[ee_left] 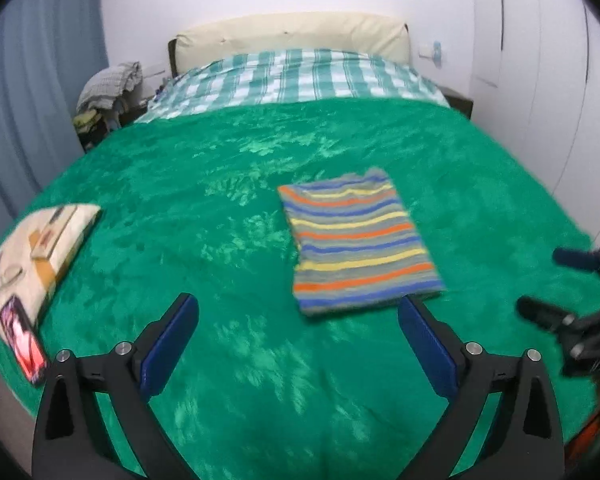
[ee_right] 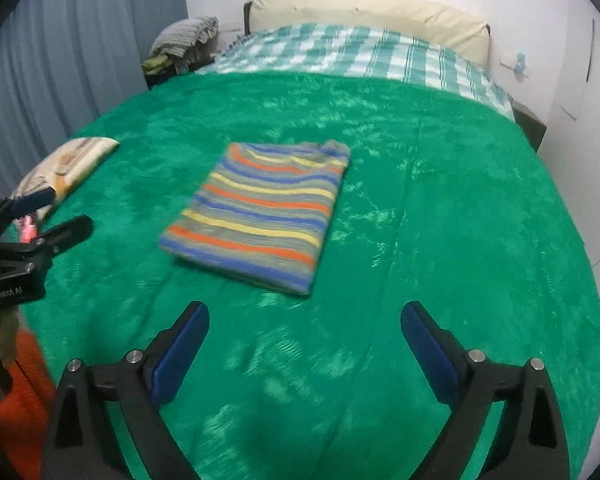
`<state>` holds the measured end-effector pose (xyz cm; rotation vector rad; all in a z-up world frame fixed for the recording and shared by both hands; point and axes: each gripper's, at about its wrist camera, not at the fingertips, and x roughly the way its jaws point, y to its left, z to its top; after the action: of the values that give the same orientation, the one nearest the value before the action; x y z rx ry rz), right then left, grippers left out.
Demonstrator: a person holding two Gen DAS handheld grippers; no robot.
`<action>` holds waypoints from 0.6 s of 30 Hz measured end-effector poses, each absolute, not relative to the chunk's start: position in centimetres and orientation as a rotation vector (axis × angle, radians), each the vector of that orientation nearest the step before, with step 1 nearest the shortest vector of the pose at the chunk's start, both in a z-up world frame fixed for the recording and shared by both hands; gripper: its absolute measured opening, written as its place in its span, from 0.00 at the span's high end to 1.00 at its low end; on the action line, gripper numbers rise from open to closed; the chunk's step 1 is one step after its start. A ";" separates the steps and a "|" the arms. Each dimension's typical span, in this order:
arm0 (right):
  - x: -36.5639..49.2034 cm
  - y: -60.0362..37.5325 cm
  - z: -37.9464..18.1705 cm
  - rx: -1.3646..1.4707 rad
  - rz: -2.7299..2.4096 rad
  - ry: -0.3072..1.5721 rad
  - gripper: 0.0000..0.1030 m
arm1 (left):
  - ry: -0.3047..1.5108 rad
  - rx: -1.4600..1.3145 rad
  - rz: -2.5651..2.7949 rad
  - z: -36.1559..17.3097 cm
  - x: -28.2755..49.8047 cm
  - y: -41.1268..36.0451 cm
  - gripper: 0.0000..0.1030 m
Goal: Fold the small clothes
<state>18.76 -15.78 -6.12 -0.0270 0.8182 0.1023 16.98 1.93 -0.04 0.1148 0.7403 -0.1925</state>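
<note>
Left-wrist view first: we hold the left gripper (ee_left: 298, 312) above the green blanket (ee_left: 204, 184) with its two blue-padded fingers (ee_left: 168, 346) spread wide and nothing between them, only plush green fabric showing in the gap. We see the striped garment (ee_left: 360, 240) lying folded into a neat rectangle on the blanket, ahead of the tongs and a little toward their right finger; its near corner sits just beyond that finger's tip in the picture, though we cannot tell whether they touch. At the far right edge of this view the right gripper (ee_left: 540, 280) shows from the side, its dark fingers apart and clear of the cloth. In the right-wrist view we hold the right gripper (ee_right: 304, 316) with its blue pads (ee_right: 430, 354) likewise standing wide and empty. From here the striped garment (ee_right: 260, 208) lies ahead and slightly left of centre, apart from both fingertips, flat on the green blanket (ee_right: 440, 200), with bands of orange, yellow, blue and grey running across it. The left gripper (ee_right: 44, 216) appears at the left edge, open as well, well to the side of the folded cloth. On the blanket's left side we see a cream cushion (ee_left: 40, 248) with a phone (ee_left: 22, 338) lying on its near end, screen lit. Beyond the blanket lies a green-and-white checked sheet (ee_left: 300, 76) and a pale headboard cushion (ee_left: 292, 34).
</note>
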 end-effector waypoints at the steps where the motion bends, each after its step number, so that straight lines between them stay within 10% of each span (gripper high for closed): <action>1: 18.2 -15.5 -5.6 -0.028 0.105 0.813 0.06 | 0.741 0.106 -0.174 0.5 16.2 2.1 0.02; 18: 6.3 -11.4 0.5 -0.006 0.086 0.765 0.05 | 0.741 0.115 -0.034 5.6 4.1 2.9 0.01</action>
<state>6.32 -11.45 0.46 -0.0064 0.7648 0.0864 4.07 2.87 5.64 0.1149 0.7405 -0.0342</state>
